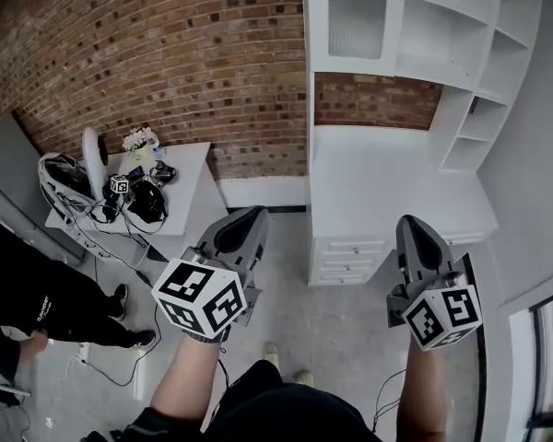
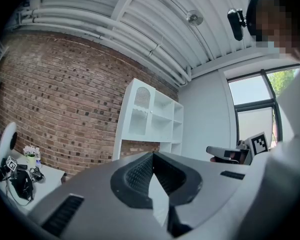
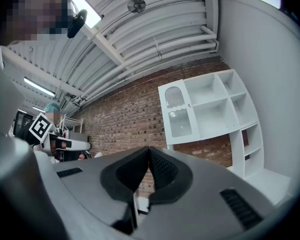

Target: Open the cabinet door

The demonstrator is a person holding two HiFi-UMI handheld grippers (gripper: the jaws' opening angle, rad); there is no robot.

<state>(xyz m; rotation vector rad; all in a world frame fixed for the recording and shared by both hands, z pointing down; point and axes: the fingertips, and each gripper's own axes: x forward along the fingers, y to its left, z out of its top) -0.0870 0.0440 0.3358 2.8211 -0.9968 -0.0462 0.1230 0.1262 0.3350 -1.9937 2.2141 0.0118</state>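
Note:
A white cabinet with a desk stands against the brick wall. Its closed glass door [image 1: 356, 21] is at the upper left of the shelf unit, with open shelves [image 1: 461, 35] to its right. The same door [image 2: 141, 116] shows far ahead in the left gripper view and as a frosted pane [image 3: 179, 116] in the right gripper view. My left gripper [image 1: 251, 212] [image 2: 153, 154] is held level and is shut on nothing. My right gripper [image 1: 411, 219] [image 3: 149, 148] is also shut and empty. Both are well short of the cabinet, above the floor.
Below the shelves are the white desk top [image 1: 387, 187] and a block of drawers [image 1: 348, 258]. A small white table [image 1: 189, 168] at the left carries cables, a headset and flowers. A person's legs [image 1: 46, 307] are at the far left. A window [image 1: 548, 357] is at the right.

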